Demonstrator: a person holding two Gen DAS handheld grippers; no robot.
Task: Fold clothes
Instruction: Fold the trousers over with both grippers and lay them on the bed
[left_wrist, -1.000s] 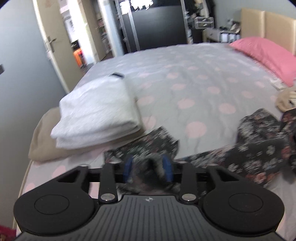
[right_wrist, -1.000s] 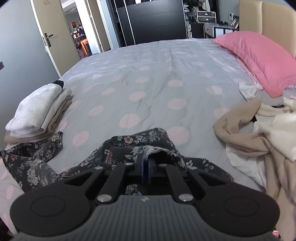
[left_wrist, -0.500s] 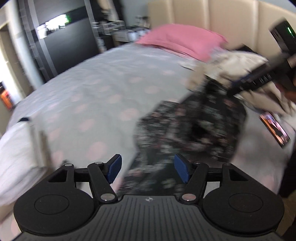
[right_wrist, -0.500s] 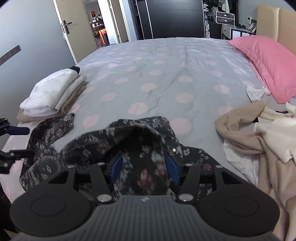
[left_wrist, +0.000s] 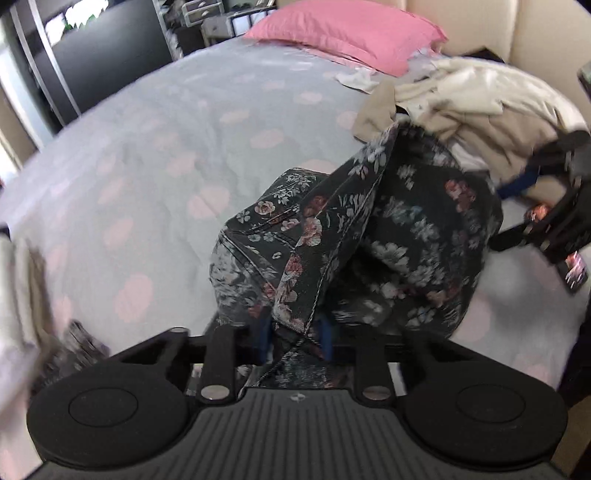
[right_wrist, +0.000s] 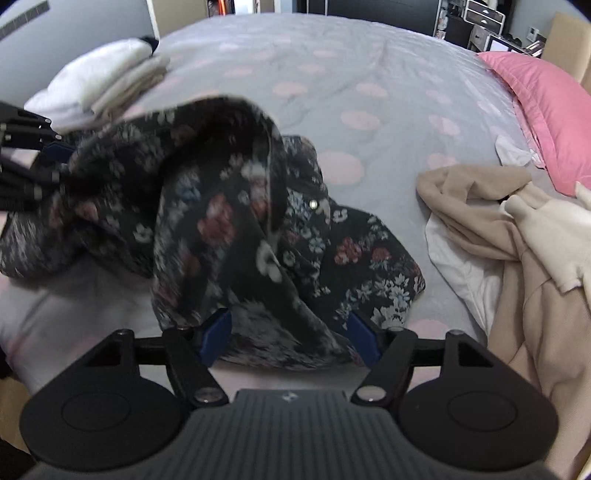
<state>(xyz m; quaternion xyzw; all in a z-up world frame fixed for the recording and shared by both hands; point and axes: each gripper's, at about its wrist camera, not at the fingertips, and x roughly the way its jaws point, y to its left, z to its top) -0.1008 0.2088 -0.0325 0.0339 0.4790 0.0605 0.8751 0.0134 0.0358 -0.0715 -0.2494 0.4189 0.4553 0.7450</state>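
Two blue pads of the left gripper, low in the centre of the left wrist frame, stand close together with a seamed fold of the dark floral garment pinched between them, so this gripper has the cloth in its grasp. From there the fabric rises as a ridge toward the upper right of the frame and drapes down over a crumpled mass of the same print lying on the grey bedspread with pink dots. In the right wrist frame the right gripper has its blue pads spread wide, and the floral garment hangs in the gap between them; whether either pad touches the cloth cannot be told, as the fabric there is blurred. The garment fills the middle of that frame, bulging up toward the upper left, and its left part is smeared by motion. Its lower edge is hidden behind the gripper bodies in both views. At the right edge of the left wrist frame the other gripper shows dark and blurred, partly cut off. A heap of beige and cream clothes lies to the right of the garment, running out of frame, with a pink pillow beyond it. A folded stack of white and beige clothes sits in the upper left of the right wrist frame.
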